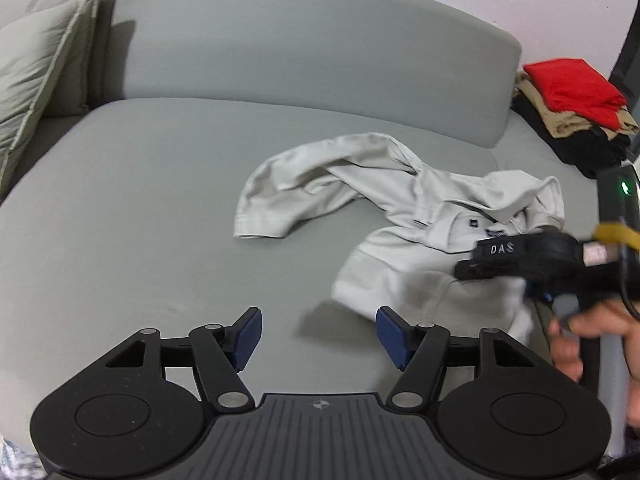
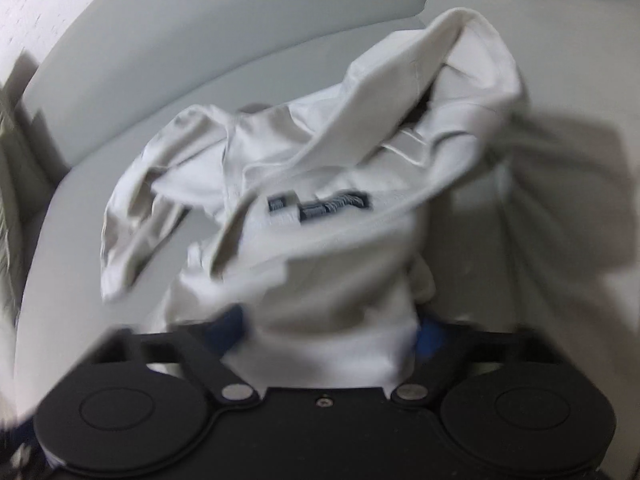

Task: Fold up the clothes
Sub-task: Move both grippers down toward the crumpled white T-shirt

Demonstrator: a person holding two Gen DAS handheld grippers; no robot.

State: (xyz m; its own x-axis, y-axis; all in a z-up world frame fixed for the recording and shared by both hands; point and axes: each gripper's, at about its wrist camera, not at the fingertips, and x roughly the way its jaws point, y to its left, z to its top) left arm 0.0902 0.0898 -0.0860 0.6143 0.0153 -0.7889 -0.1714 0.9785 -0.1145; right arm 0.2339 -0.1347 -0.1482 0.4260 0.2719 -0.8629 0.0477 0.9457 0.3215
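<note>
A crumpled pale grey polo shirt [image 1: 400, 216] lies on the grey sofa seat [image 1: 140, 220], one sleeve spread to the left, its dark neck label showing. My left gripper [image 1: 319, 334] is open and empty, just above the seat, short of the shirt's near edge. My right gripper [image 1: 480, 264] comes in from the right over the shirt. In the right wrist view the shirt [image 2: 320, 208] fills the frame and its cloth lies between the blue pads [image 2: 230, 326] of my right gripper [image 2: 332, 332]. The view is blurred, so the grip is unclear.
A stack of folded clothes, red [image 1: 572, 88] on top of tan and black, sits at the sofa's far right. The grey backrest [image 1: 300, 40] runs behind. Pale cushions [image 1: 36, 60] stand at the far left. A hand [image 1: 588, 340] holds the right gripper.
</note>
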